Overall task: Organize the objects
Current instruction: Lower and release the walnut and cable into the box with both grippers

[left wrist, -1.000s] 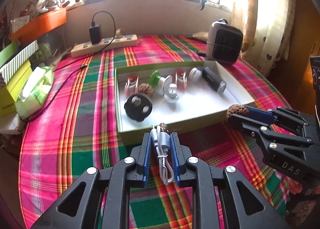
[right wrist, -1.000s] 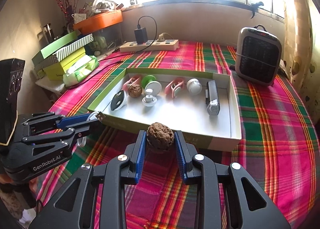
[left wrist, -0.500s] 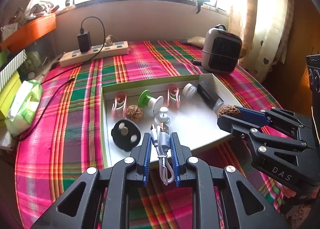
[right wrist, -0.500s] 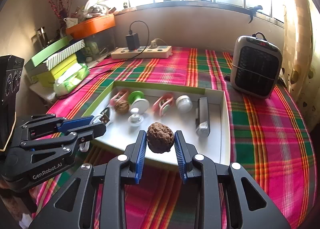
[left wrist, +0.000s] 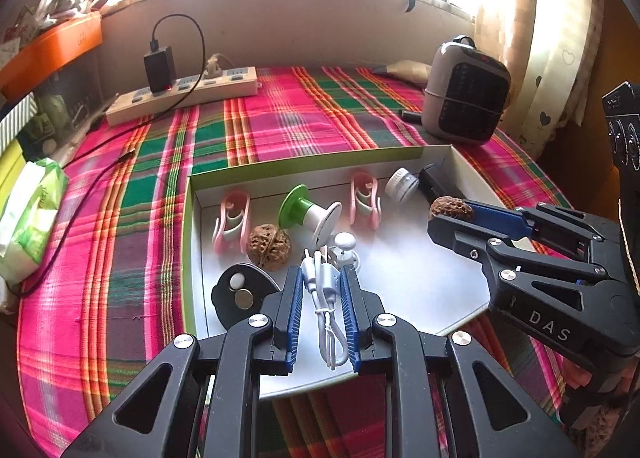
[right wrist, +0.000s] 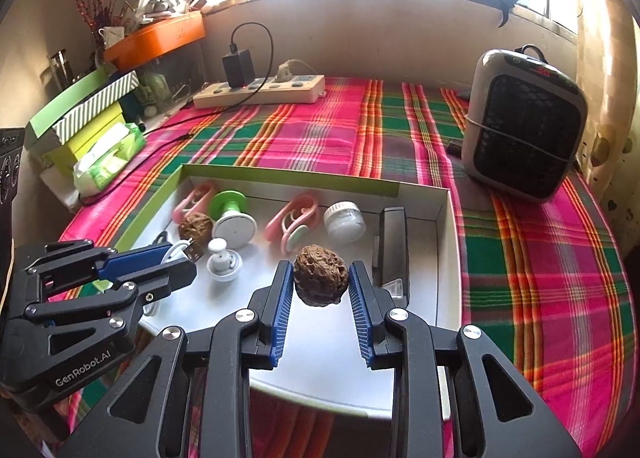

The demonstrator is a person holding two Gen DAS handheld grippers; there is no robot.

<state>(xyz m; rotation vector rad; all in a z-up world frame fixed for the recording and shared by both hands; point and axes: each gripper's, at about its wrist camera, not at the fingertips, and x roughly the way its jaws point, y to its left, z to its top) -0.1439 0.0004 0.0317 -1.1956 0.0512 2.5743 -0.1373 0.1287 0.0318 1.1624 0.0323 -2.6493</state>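
The work surface is a table under a plaid cloth [right wrist: 312,130] of pink, green and orange, set against a wall below a bright window. A power strip [right wrist: 260,92] with a black charger plugged in lies along the far edge. A grey space heater [right wrist: 524,126] stands at the far right corner. Stacked boxes and a tissue pack [right wrist: 106,160] sit at the left.

A shallow white tray with green outer walls [right wrist: 288,174] lies at the centre of the cloth. Along its far side rest two pink clips, a green-and-white spool [right wrist: 230,214], a small white jar [right wrist: 344,218], a black oblong item [right wrist: 390,246] by the right wall, a second walnut [right wrist: 195,227] and a white knob [right wrist: 222,258].

The right gripper [right wrist: 320,286] is closed on a brown, deeply wrinkled walnut [right wrist: 320,278], held over the tray's open white floor. The left gripper [left wrist: 320,294] is clamped on a bundled white USB cable [left wrist: 324,298], above the tray's near left part, beside a black disc [left wrist: 240,294].

The tray's middle and near right floor lie bare. The tray's near edge passes beneath both grippers.
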